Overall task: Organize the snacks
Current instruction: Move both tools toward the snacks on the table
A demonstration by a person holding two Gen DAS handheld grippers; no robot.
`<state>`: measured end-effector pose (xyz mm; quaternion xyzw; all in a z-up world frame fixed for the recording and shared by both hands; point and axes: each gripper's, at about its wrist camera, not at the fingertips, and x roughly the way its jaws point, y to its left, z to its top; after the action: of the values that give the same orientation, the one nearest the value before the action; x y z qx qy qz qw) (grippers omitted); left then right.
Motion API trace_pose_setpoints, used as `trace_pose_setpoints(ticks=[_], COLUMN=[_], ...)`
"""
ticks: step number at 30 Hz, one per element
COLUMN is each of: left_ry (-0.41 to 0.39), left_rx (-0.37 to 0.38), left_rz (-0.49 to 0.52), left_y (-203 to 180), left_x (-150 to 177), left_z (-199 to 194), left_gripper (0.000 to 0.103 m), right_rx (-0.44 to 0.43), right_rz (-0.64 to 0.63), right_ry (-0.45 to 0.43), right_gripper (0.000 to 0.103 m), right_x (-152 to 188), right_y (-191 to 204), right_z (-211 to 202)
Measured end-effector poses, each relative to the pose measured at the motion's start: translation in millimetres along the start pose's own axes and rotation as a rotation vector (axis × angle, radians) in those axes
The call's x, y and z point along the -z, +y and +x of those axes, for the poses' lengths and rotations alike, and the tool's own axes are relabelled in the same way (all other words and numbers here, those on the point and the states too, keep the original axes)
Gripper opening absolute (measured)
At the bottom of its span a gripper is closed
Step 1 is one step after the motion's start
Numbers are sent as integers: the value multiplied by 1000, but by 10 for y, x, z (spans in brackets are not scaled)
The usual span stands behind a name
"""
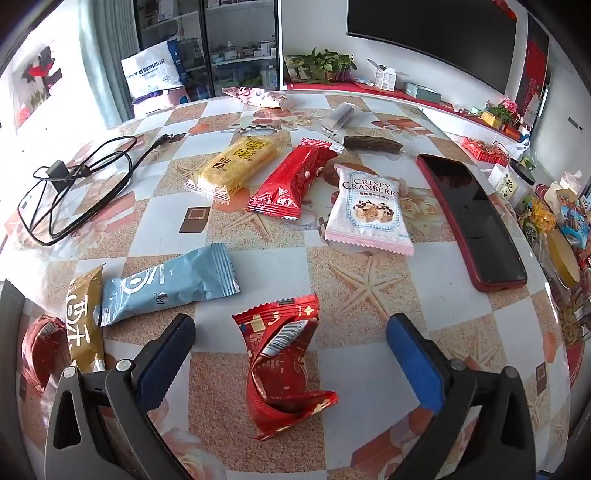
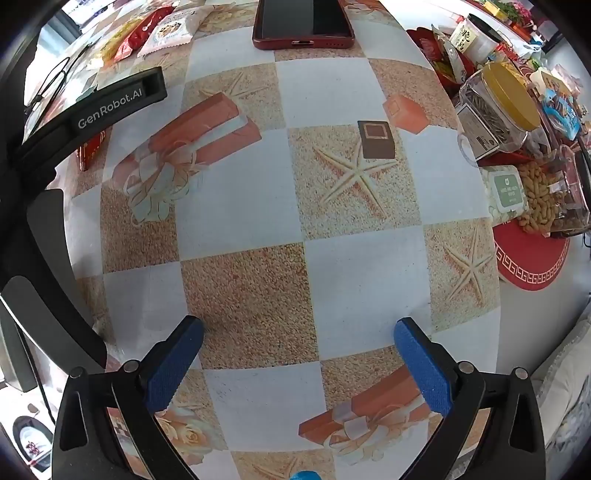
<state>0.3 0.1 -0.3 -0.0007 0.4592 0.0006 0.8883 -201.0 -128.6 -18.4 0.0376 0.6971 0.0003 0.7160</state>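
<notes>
In the left wrist view, my left gripper [image 1: 291, 325] is open and a crumpled red snack wrapper [image 1: 284, 365] lies on the table between its fingers. Left of it lie a light blue packet [image 1: 170, 284], a gold packet [image 1: 84, 321] and a red packet [image 1: 38, 347]. Farther off lie a yellow packet [image 1: 234, 168], a long red packet [image 1: 291, 181] and a white-pink Crispy Cranberry packet [image 1: 367, 212]. My right gripper [image 2: 298, 325] is open and empty over the patterned tablecloth [image 2: 295, 206]. The left gripper's body [image 2: 110, 107] shows at the right wrist view's upper left.
A red-cased phone [image 1: 471, 219] lies right of the packets; it also shows in the right wrist view [image 2: 303, 22]. A black cable [image 1: 74, 184] lies at the left. Jars, peanuts and snack bags [image 2: 517, 122] crowd the table's right edge, on a red mat [image 2: 532, 258].
</notes>
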Motion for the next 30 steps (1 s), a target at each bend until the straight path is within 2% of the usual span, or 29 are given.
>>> trace_pose_setpoints(ticks=[3, 4, 8, 20, 21, 23, 26, 27, 29, 30], left_ry=[0, 0, 0, 5, 27, 153, 280, 288, 386, 388], left_rx=[0, 0, 0, -1, 5, 43, 49, 62, 94, 96], left_rz=[0, 0, 0, 4, 15, 75, 99, 109, 161, 165], left_y=[1, 1, 1, 1, -28, -47, -75, -97, -144, -145], left_x=[0, 0, 0, -5, -15, -90, -186, -226, -289, -305], left_z=[0, 0, 0, 1, -13, 22, 88, 95, 139, 127], left_gripper=[103, 103, 103, 103, 103, 103, 103, 103, 103, 103], right_rx=[0, 2, 2, -6, -8, -18, -27, -31, -33, -33], right_rz=[2, 2, 1, 11, 11, 13, 14, 15, 15, 15], right_ry=[-5, -2, 3, 138, 156, 166, 157, 161, 165, 164], right_gripper=[103, 103, 103, 103, 103, 103, 103, 103, 103, 103], right_x=[71, -25, -29, -204, -213, -240, -270, -264, -259, -255], right_y=[-14, 9, 42, -41, -48, -73, -68, -60, -49, -53], right_z=[9, -6, -31, 81, 91, 111, 131, 129, 127, 130])
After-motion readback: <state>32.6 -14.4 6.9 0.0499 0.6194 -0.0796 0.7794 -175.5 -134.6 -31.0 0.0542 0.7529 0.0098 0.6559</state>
